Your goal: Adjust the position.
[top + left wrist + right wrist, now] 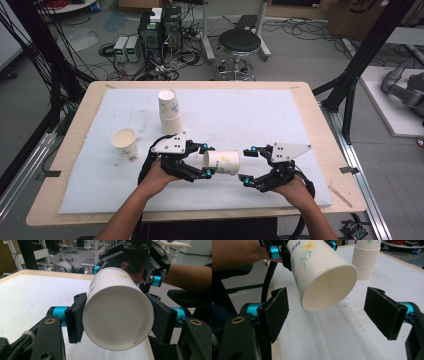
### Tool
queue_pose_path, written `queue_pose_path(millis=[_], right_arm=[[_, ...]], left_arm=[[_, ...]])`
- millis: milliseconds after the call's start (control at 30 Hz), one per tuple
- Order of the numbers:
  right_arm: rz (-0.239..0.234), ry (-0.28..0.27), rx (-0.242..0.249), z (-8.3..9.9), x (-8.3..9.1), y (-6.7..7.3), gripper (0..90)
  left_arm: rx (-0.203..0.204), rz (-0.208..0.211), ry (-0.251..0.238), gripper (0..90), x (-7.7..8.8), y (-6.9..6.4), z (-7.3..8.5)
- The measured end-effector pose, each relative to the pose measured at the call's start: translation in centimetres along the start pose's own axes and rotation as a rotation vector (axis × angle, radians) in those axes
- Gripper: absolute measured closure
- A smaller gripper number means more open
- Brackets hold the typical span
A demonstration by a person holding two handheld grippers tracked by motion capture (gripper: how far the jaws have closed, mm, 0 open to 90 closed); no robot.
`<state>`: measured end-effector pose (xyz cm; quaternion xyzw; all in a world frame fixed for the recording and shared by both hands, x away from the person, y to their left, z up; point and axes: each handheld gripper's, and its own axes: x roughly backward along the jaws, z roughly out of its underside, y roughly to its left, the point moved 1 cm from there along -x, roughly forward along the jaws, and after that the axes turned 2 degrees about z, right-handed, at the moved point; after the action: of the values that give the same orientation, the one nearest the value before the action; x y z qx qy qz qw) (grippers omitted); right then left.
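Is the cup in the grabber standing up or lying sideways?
Sideways. The left gripper clamps the paper cup above the table, its open mouth facing the right gripper.

Your left gripper [203,160] and right gripper [247,165] each carry black linkage arms, flat black pads, cyan anodised pivot collars, brass-coloured screw heads, a grey perforated three-cornered top plate and a trailing black cable.

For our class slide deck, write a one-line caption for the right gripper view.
Open right gripper faces the mouth of a flower-printed paper cup held sideways by the left gripper, beside a cup stack.
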<state>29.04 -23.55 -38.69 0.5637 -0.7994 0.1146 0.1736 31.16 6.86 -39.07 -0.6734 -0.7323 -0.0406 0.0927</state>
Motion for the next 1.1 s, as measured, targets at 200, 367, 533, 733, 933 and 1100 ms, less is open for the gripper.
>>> queue_pose_path(millis=[200,367,533,733,933,1100], right_arm=[[-0.028,-0.008,-0.002,0.1,-0.3,0.0,20.4],[-0.06,-0.013,0.0,0.2,-0.7,0.1,20.6],[-0.091,-0.033,-0.003,0.2,-1.2,0.1,20.6],[-0.135,-0.063,-0.035,0.3,-1.3,-0.2,24.0],[-0.154,-0.079,-0.032,0.4,-1.3,-0.3,26.4],[-0.174,-0.106,-0.042,0.5,-1.2,-0.4,28.4]], left_arm=[[0.007,0.023,-0.023,37.2,0.0,-0.1,-0.1],[-0.006,0.052,-0.032,37.2,-0.3,-0.4,-0.4],[-0.012,0.08,-0.03,37.2,-0.8,-0.6,-0.5],[-0.008,0.089,-0.04,37.2,-1.1,-0.7,-0.5],[0.004,0.099,-0.059,37.2,-1.0,-0.6,-0.3],[0.02,0.11,-0.088,37.2,-0.9,-0.5,-0.1]])
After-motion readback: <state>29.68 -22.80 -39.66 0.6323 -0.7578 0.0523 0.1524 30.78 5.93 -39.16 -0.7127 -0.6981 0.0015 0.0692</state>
